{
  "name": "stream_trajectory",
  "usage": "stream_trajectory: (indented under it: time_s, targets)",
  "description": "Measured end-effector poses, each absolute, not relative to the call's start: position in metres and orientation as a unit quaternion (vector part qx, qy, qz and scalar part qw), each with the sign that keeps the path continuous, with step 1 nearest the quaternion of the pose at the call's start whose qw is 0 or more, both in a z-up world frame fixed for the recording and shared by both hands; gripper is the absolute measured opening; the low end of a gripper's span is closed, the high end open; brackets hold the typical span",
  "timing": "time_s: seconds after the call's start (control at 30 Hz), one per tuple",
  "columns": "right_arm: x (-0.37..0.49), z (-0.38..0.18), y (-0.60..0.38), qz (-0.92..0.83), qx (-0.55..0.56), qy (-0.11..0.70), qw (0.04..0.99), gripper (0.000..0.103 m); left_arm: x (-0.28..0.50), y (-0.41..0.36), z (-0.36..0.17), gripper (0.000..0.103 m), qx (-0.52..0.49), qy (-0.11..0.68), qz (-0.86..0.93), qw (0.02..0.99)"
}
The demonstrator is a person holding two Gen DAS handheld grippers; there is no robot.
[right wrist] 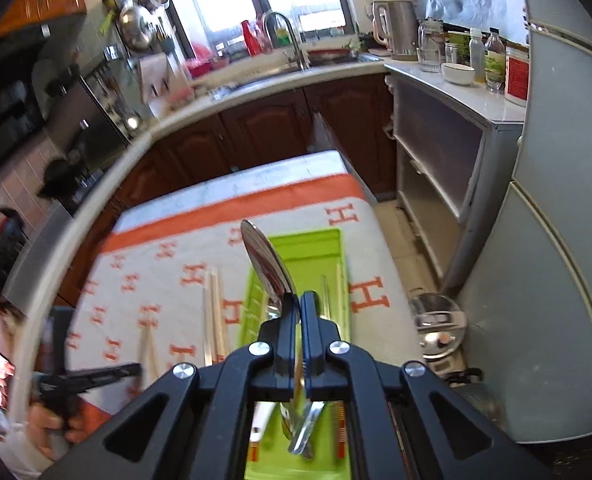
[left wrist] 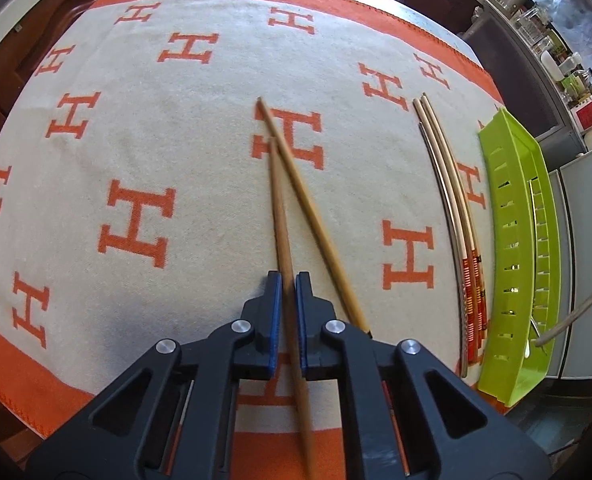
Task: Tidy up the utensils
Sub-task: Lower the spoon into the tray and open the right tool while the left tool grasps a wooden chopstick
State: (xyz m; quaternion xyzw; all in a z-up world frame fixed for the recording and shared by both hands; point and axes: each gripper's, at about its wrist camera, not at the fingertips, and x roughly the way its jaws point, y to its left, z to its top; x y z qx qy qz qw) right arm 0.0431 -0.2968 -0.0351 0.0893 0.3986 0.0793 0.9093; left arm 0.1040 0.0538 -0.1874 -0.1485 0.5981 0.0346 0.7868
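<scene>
Orange-lettered cloth (left wrist: 143, 128) covers the kitchen table. On it, the left gripper (left wrist: 288, 280) pinches one wooden chopstick (left wrist: 276, 196), a second chopstick (left wrist: 308, 208) crossing beside it. More chopsticks (left wrist: 452, 208) lie by the green tray (left wrist: 512, 240). Above the tray, the right gripper (right wrist: 300, 298) clamps a metal spoon (right wrist: 265, 260).

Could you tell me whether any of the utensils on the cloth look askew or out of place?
Yes: the two brown chopsticks cross in a V, one pinched in the left hand-held gripper, unlike the neat bundle beside the green tray.
</scene>
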Motion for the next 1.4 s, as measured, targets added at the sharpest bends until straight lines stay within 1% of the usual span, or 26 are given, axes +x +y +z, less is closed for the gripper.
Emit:
stream_trajectory:
  time_s: [0.1, 0.4, 0.5, 0.57, 0.6, 0.73, 0.93, 1.13, 1.4]
  targets:
    - [0.057, -0.052, -0.290, 0.070, 0.070, 0.418, 0.903, 0.002, 0.102, 0.050, -0.181, 0.004, -0.148, 0.594, 0.029, 0.790]
    - [0.109, -0.117, -0.263, 0.058, 0.037, 0.492, 0.868, 0.002, 0.100, 0.027, -0.135, 0.004, -0.149, 0.567, -0.027, 0.810]
    - [0.117, -0.137, -0.255, 0.067, 0.040, 0.518, 0.852, 0.005, 0.101, 0.021, -0.122, 0.004, -0.151, 0.559, -0.039, 0.814]
    - [0.120, -0.145, -0.253, 0.070, 0.044, 0.529, 0.845, 0.005, 0.101, 0.018, -0.116, 0.004, -0.158, 0.560, -0.047, 0.812]
    - [0.120, -0.148, -0.253, 0.073, 0.046, 0.533, 0.842, 0.008, 0.102, 0.016, -0.114, 0.004, -0.161, 0.562, -0.052, 0.810]
    - [0.115, -0.148, -0.259, 0.077, 0.068, 0.532, 0.841, 0.021, 0.110, -0.001, -0.102, 0.004, -0.169, 0.565, -0.084, 0.803]
    - [0.101, -0.135, -0.274, 0.080, 0.098, 0.514, 0.849, 0.021, 0.114, -0.044, -0.080, 0.003, -0.162, 0.566, -0.150, 0.794]
    - [0.079, -0.125, -0.280, 0.115, 0.122, 0.492, 0.854, 0.021, 0.110, -0.088, -0.054, 0.003, -0.121, 0.548, -0.191, 0.805]
    - [0.063, -0.114, -0.290, 0.143, 0.157, 0.469, 0.857, 0.021, 0.098, -0.115, -0.018, 0.003, -0.095, 0.529, -0.234, 0.810]
